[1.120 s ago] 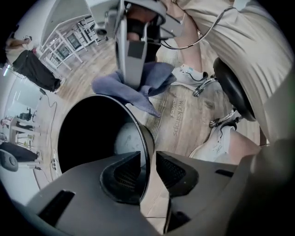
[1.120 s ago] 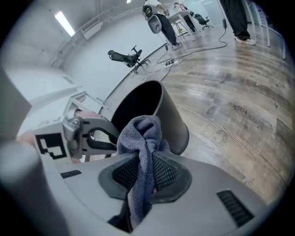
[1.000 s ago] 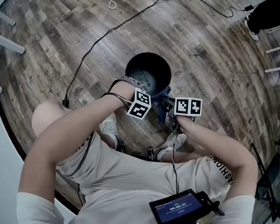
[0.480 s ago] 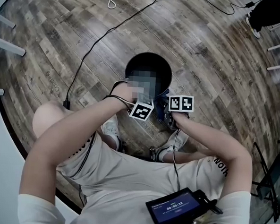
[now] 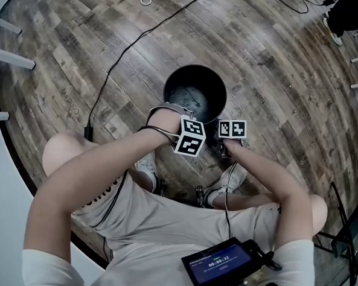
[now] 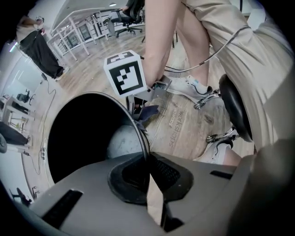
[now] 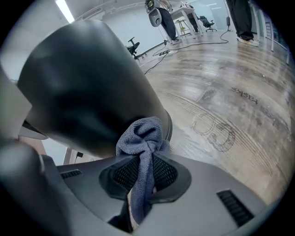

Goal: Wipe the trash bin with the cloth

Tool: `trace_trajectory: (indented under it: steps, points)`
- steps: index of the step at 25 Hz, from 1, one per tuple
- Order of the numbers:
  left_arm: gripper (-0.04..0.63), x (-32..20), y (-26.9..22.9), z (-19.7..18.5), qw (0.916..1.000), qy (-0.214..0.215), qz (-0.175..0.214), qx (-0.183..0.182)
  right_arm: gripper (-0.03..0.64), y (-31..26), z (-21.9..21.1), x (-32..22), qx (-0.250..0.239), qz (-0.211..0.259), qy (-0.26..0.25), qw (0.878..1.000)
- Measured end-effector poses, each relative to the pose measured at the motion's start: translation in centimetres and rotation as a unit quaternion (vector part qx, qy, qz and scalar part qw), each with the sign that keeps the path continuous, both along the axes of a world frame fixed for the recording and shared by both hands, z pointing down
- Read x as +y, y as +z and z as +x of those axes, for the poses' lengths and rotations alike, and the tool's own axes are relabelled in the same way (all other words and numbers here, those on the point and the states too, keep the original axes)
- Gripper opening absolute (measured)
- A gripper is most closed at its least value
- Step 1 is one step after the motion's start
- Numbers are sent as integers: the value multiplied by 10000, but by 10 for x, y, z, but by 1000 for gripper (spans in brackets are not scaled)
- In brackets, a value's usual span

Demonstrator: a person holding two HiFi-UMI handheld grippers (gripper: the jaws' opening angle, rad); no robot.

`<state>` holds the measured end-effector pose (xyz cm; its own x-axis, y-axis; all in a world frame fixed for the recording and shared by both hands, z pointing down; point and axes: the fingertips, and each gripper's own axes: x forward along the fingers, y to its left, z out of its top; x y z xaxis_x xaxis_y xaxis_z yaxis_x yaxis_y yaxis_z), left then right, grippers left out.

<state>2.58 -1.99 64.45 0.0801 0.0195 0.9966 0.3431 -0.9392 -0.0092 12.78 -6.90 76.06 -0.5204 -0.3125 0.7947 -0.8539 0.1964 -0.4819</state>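
A seated person steadies a black trash bin [image 5: 198, 80] on the wooden floor [image 5: 280, 73] with a cloth [image 7: 143, 138] at its side; wiping looks about to begin.
The left hand-held gripper [image 6: 148, 159] is shut narrow on the bin's near rim. The right hand-held gripper [image 7: 147, 161] clamps the bunched blue-grey cloth just beside the dark outer wall. Next, the cloth likely needs pressing on and sweeping along that wall. From above, the grippers' upper parts cover their jaws and the cloth; actual contact cannot be told.
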Motion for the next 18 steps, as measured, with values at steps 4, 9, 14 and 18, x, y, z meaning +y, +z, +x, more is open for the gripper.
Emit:
trace_trajectory:
  steps: [4, 9, 14, 18]
  points:
    - [21, 0, -1, 12, 9992, -364, 0, 176, 60, 38, 3, -2, -53, -140, 128, 9998]
    - [23, -4, -3, 20, 9974, -633, -7, 344, 60, 65, 6, -10, 93, 57, 116, 9999]
    - [23, -1, -5, 22, 9971, -582, -44, 498, 60, 41, 8, -6, 223, -253, 201, 9992]
    - [129, 1, -5, 12, 9994, -189, 86, 286, 60, -1, 9, -2, 94, -423, 284, 9987]
